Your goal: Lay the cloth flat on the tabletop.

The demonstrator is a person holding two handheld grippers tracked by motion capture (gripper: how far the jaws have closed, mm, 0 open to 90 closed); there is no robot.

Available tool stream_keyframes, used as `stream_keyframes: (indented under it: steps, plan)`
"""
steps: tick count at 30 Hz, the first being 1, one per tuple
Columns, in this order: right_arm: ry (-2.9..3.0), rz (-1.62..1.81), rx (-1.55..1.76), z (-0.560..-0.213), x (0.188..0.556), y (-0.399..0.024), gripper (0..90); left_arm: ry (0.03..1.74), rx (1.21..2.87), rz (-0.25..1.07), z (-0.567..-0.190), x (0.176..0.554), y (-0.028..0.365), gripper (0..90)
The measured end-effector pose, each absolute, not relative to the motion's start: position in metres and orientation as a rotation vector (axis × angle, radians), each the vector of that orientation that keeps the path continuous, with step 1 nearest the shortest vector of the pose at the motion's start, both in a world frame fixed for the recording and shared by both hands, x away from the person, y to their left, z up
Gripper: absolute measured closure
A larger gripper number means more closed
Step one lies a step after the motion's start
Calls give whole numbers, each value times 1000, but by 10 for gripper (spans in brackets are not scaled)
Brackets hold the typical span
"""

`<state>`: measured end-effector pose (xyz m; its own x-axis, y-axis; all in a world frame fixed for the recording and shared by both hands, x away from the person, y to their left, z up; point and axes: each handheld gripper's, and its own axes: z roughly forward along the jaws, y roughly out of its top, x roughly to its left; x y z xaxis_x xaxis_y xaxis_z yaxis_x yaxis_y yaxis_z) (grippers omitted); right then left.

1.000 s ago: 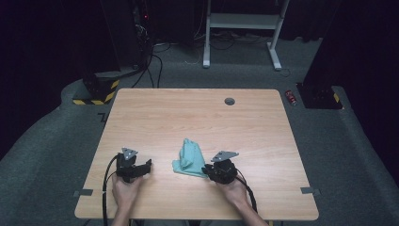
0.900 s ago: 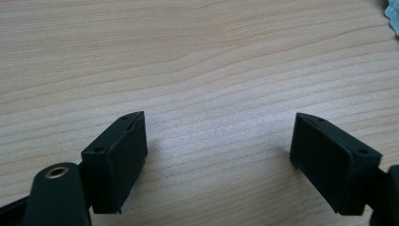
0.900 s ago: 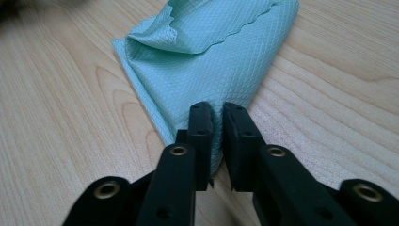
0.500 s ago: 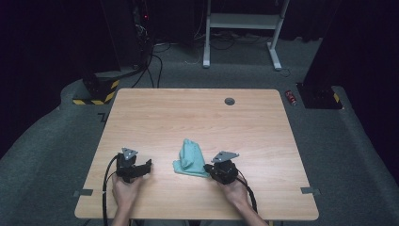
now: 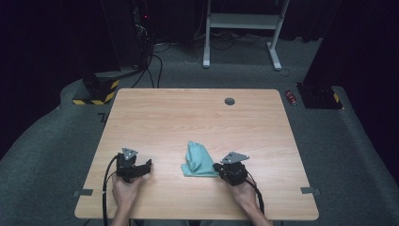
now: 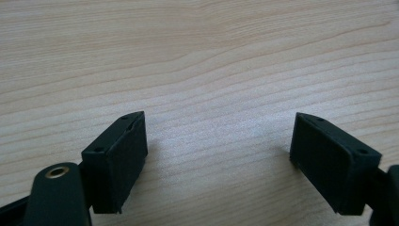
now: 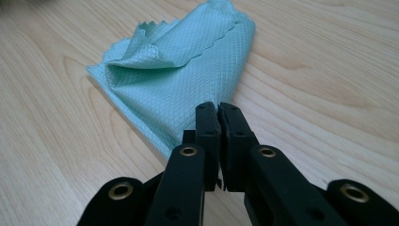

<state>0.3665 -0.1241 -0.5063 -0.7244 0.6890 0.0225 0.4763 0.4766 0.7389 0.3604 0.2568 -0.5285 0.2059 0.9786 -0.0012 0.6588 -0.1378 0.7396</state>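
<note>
A light green cloth [image 5: 197, 159], folded and rumpled, lies on the wooden table [image 5: 188, 117] near its front middle. My right gripper [image 5: 216, 167] sits just right of it, and its jaws are pressed together on the cloth's near edge [image 7: 179, 70]. In the right gripper view the right gripper [image 7: 219, 110] has no gap between its pads, and the cloth spreads away from the tips. My left gripper [image 5: 147, 165] rests well to the left of the cloth. The left gripper [image 6: 219, 150] stands open over bare wood with nothing between its jaws.
A round dark grommet [image 5: 229, 101] sits in the table's far edge. On the carpet past the right corner lies a small red can [image 5: 291, 97]. Beyond the table stand a white frame [image 5: 242, 28] and dark equipment with cables [image 5: 141, 52].
The right gripper has edged slightly toward the cloth's near edge. The left hand and the cloth lie as before.
</note>
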Motion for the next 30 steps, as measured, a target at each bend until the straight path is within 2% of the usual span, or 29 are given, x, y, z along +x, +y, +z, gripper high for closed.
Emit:
stream_keyframes:
  steps: [6,11,15,19,30]
  plan:
    - [2420,1076,1043,-509,364,-143,873,1491,1878,666,-528,359,253,289]
    - [2413,1075,1069,-510,362,-151,859,1439,1898,604,-523,360,241,310]
    - [2413,1110,1074,-508,362,-151,772,1378,1916,518,-519,361,226,313]
    - [2407,1136,1058,-505,362,-148,716,1310,1968,462,-517,361,206,321]
    - [2475,1191,943,-490,372,-114,671,1161,2079,388,-517,366,151,335]
